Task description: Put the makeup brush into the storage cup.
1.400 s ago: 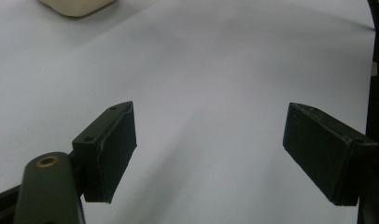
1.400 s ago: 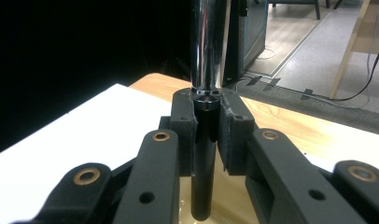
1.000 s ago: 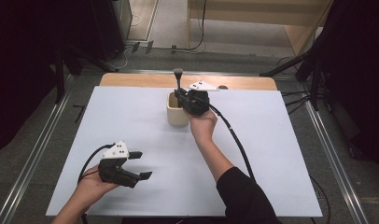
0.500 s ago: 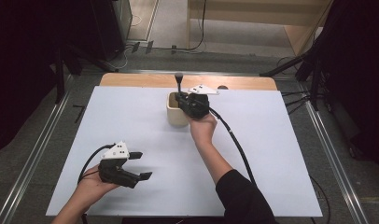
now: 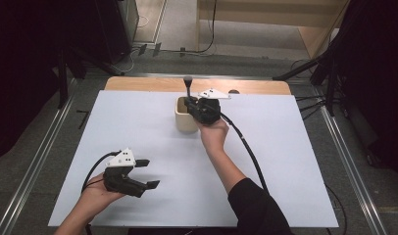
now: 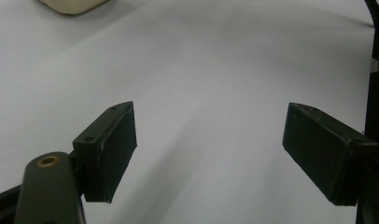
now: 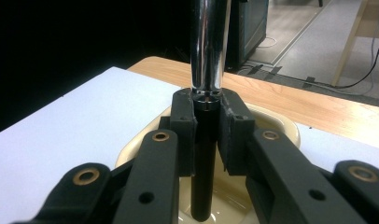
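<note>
1. The right gripper (image 7: pixel 207 121) is clamped on a slim upright tool (image 7: pixel 206 70) with a shiny chrome shaft above and a black section below. It stands in a cream cup (image 5: pixel 185 117) in the upper middle of the high view, and its lower end reaches down to near the cup's floor.
2. What kind of tool it is I cannot tell. In the high view its top end (image 5: pixel 187 80) is a small grey knob, perhaps a brush or a pen-like tool.
3. The left gripper (image 5: pixel 147 174) sits at the lower left of the high view with its jaws spread wide and nothing between them, over bare white table sheet (image 6: pixel 215 70).
4. Risks, as I judge them:
   - The grip sits right at the chrome-to-black joint, so the smooth shaft could slide between the pads.
   - A sideways pull could lever the tool against the rim and tip the cup, since nothing steadies it.
5. Count: one cup, one tool, two grippers.
</note>
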